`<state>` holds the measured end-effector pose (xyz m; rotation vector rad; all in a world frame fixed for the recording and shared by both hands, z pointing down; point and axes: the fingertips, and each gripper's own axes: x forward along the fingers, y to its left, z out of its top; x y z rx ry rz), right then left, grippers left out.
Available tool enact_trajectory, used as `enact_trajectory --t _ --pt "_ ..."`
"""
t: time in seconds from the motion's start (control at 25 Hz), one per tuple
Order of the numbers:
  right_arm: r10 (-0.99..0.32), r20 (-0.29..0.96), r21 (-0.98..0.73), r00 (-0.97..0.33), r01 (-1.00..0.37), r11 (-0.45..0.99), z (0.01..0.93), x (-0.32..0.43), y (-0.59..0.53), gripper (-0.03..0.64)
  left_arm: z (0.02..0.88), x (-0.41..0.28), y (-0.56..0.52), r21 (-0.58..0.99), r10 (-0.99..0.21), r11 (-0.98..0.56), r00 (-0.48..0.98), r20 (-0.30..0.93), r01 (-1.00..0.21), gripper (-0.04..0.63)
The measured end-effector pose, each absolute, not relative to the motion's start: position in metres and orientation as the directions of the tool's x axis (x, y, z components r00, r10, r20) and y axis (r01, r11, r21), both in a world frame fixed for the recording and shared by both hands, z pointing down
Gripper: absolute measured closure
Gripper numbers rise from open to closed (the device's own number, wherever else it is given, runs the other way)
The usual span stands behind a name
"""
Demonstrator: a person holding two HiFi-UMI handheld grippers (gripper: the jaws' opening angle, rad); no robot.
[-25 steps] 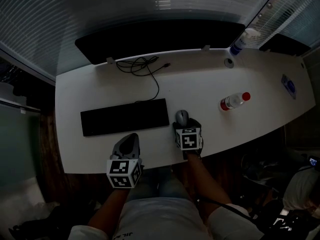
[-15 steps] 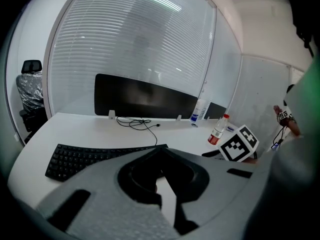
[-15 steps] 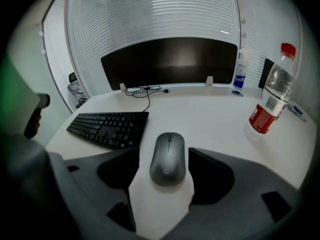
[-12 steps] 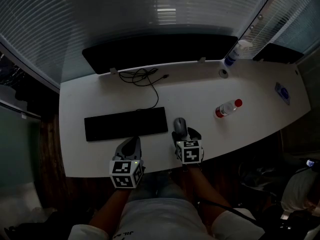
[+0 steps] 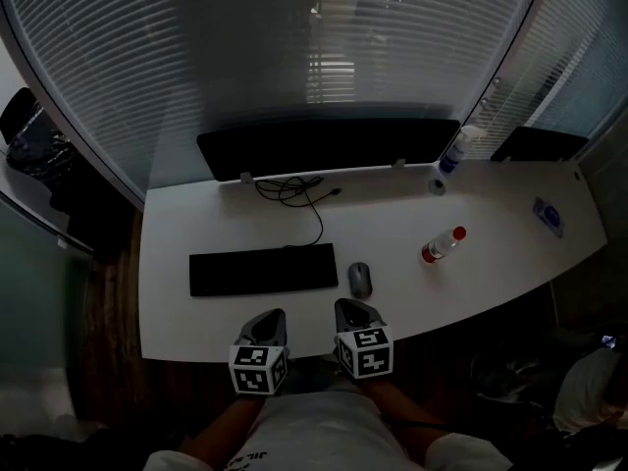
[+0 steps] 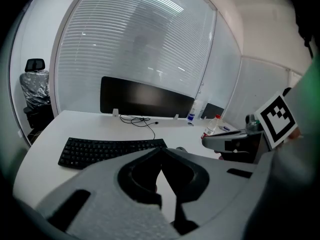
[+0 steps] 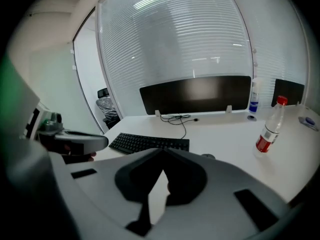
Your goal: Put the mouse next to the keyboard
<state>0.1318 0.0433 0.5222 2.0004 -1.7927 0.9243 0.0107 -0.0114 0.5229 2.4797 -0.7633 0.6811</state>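
Left fingers (image 6: 141, 176) together, mouse (image 5: 360, 279) whole only overhead

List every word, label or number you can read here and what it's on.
Nothing reads clearly.
Bottle: red label, print too small.
Person's shirt: print at the bottom edge, too dim and cut off.
Cubes on left gripper and right gripper: square markers, no letters.
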Motion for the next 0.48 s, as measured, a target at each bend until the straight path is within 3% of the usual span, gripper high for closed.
enact_trajectory --t 0.48 --pt "-0.786 0.618 -0.218 -0.031 -0.967 -0.133 0.514 0.115 0.034 0.614 0.510 0.004 -0.007 0.237 -0.421 -0.747 0.718 0.555 -0.621 0.591"
